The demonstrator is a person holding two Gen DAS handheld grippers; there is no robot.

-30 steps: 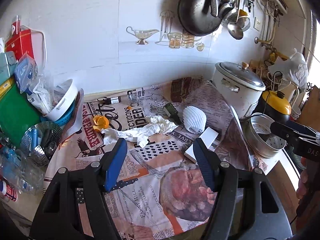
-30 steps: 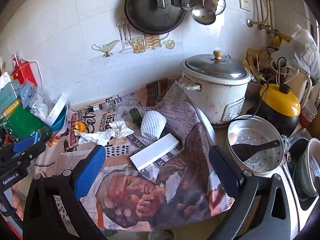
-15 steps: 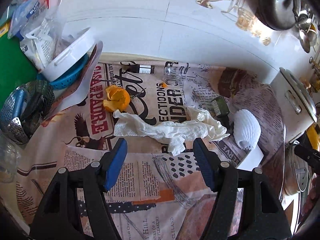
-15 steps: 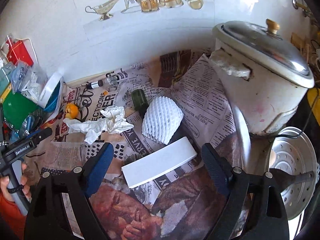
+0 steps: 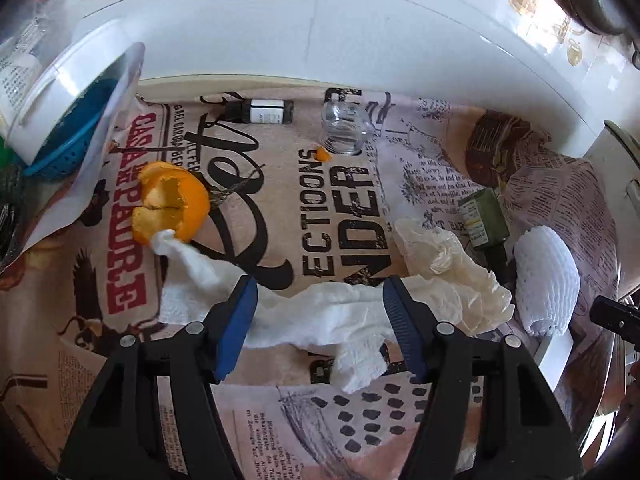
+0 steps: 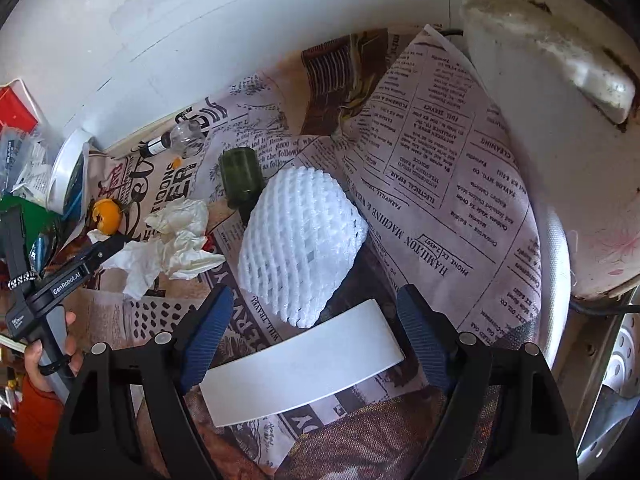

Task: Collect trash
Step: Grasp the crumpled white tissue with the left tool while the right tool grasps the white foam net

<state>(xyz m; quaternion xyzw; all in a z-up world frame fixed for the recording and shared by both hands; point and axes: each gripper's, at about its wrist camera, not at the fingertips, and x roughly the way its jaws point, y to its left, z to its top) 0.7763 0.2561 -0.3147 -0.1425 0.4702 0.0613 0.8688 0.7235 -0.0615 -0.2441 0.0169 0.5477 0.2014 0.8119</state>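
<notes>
A long crumpled white tissue (image 5: 320, 312) lies across the newspaper-covered counter (image 5: 340, 208), one end touching an orange peel (image 5: 172, 204). My left gripper (image 5: 318, 292) hangs low over the tissue. Its jaws are closing, with the tissue's middle between the blue pads and no pressure on it. A white foam fruit net (image 6: 300, 240) and a flat white box (image 6: 304, 364) sit in front of my right gripper (image 6: 316, 296). Its jaws are closing too, with the box's top and the net's near end between the tips, untouched. A green bottle (image 6: 240, 172) lies behind the net.
A small dark bottle (image 5: 260, 111), a glass jar (image 5: 346, 128) and a peel scrap (image 5: 322, 155) lie near the wall. A white bowl over a blue colander (image 5: 68, 92) stands left. The rice cooker (image 6: 560, 160) crowds the right. A person's hand (image 6: 44, 356) holds the left tool.
Both grippers have dropped toward the counter and moved in. The left now straddles the tissue, the right sits over the box and foam net. The right jaws have narrowed.
</notes>
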